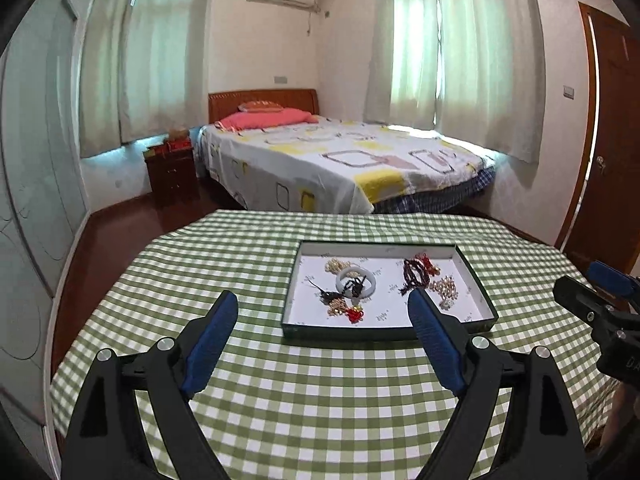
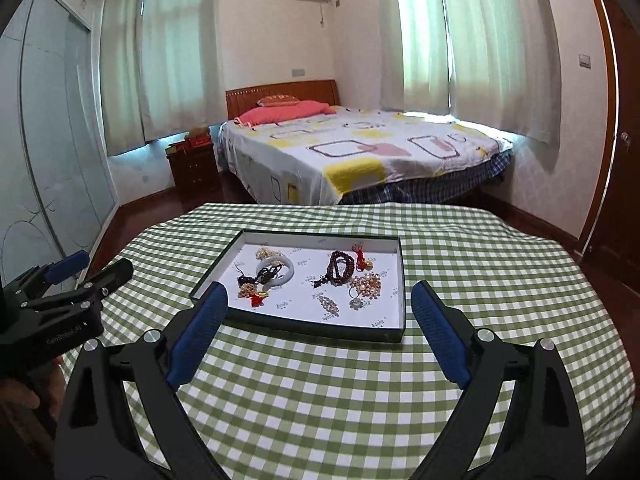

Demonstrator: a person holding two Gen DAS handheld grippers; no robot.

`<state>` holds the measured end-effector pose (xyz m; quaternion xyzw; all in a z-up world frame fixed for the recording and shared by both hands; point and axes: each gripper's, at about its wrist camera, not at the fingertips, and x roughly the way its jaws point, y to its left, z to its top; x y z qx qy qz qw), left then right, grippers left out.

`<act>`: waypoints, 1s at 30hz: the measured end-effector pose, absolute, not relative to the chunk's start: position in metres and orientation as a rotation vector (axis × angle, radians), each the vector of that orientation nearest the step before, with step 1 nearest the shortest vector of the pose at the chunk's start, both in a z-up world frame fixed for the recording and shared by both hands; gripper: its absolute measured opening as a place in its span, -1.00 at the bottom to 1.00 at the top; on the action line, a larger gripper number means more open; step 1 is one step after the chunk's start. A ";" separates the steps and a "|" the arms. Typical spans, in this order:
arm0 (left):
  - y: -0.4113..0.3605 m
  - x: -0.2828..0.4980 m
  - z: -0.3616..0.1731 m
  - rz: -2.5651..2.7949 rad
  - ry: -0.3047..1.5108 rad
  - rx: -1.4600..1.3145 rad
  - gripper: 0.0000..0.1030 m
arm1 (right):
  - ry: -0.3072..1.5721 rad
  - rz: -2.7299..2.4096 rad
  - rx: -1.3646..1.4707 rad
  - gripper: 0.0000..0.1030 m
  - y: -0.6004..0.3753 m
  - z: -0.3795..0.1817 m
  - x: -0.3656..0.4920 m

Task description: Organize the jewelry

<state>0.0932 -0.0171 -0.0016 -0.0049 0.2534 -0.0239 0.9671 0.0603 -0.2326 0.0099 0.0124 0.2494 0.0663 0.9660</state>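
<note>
A shallow dark-green box lid [image 1: 478, 280] with a white floor sits on the checked table and also shows in the right wrist view [image 2: 401, 280]. It holds a white bangle [image 1: 343, 277] [image 2: 289, 270], dark brown beads [image 1: 414, 271] [image 2: 340, 266], a red knot charm [image 1: 354, 314] [image 2: 258, 300], a pearl cluster [image 1: 444, 286] [image 2: 366, 286] and gold pieces. My left gripper [image 1: 322, 300] is open and empty, just short of the lid's near edge. My right gripper [image 2: 318, 292] is open and empty over the lid's near edge.
The table [image 1: 320, 400] has a green-and-white checked cloth. Behind it stand a bed [image 1: 340, 160], a dark nightstand [image 1: 172, 176], curtained windows and a wooden door [image 1: 612, 140]. The other gripper shows at the right edge [image 1: 600, 304] and at the left edge [image 2: 60, 296].
</note>
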 end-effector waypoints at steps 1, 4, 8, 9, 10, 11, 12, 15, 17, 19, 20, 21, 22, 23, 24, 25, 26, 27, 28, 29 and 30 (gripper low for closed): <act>-0.014 0.088 0.002 -0.046 0.506 -0.017 0.63 | 0.496 0.134 0.026 0.77 -0.234 0.014 0.054; -0.009 0.073 0.013 -0.037 0.478 -0.023 0.63 | 0.484 0.135 0.030 0.77 -0.236 0.024 0.039; -0.007 0.058 0.024 -0.026 0.449 -0.012 0.64 | 0.461 0.134 0.014 0.77 -0.236 0.037 0.021; -0.006 0.054 0.026 -0.025 0.441 -0.014 0.64 | 0.456 0.134 0.010 0.78 -0.235 0.039 0.017; -0.006 0.051 0.028 -0.026 0.435 -0.015 0.64 | 0.449 0.134 0.005 0.78 -0.235 0.042 0.012; -0.005 0.047 0.031 -0.026 0.427 -0.015 0.64 | 0.444 0.133 0.003 0.78 -0.235 0.044 0.007; -0.006 0.044 0.032 -0.028 0.422 -0.013 0.64 | 0.437 0.133 0.000 0.78 -0.235 0.047 0.002; -0.007 0.034 0.038 -0.033 0.403 -0.007 0.64 | 0.416 0.130 -0.001 0.78 -0.236 0.055 -0.010; -0.008 0.029 0.041 -0.035 0.389 -0.007 0.64 | 0.406 0.128 -0.001 0.78 -0.236 0.058 -0.016; -0.008 0.024 0.043 -0.035 0.377 -0.007 0.64 | 0.397 0.126 -0.002 0.78 -0.236 0.060 -0.021; -0.007 0.022 0.044 -0.035 0.373 -0.007 0.64 | 0.394 0.125 -0.003 0.79 -0.237 0.061 -0.023; -0.007 0.021 0.045 -0.034 0.370 -0.009 0.64 | 0.391 0.124 -0.002 0.78 -0.237 0.061 -0.024; -0.007 0.021 0.045 -0.034 0.367 -0.011 0.64 | 0.388 0.125 -0.001 0.78 -0.237 0.062 -0.025; -0.007 0.019 0.046 -0.033 0.366 -0.012 0.64 | 0.386 0.125 0.000 0.79 -0.237 0.062 -0.026; -0.007 0.018 0.046 -0.033 0.365 -0.013 0.64 | 0.386 0.125 0.000 0.79 -0.237 0.062 -0.025; -0.006 0.018 0.046 -0.033 0.364 -0.014 0.64 | 0.386 0.126 0.000 0.79 -0.237 0.062 -0.025; -0.006 0.018 0.045 -0.033 0.364 -0.015 0.64 | 0.387 0.126 -0.001 0.79 -0.237 0.062 -0.026; -0.006 0.018 0.045 -0.032 0.365 -0.015 0.64 | 0.386 0.127 -0.001 0.79 -0.237 0.062 -0.026; -0.006 0.018 0.045 -0.032 0.366 -0.015 0.64 | 0.387 0.129 0.000 0.78 -0.236 0.062 -0.027; -0.006 0.018 0.045 -0.032 0.367 -0.017 0.64 | 0.386 0.130 -0.001 0.78 -0.235 0.062 -0.027; -0.006 0.019 0.045 -0.031 0.368 -0.018 0.64 | 0.386 0.129 -0.001 0.79 -0.235 0.062 -0.026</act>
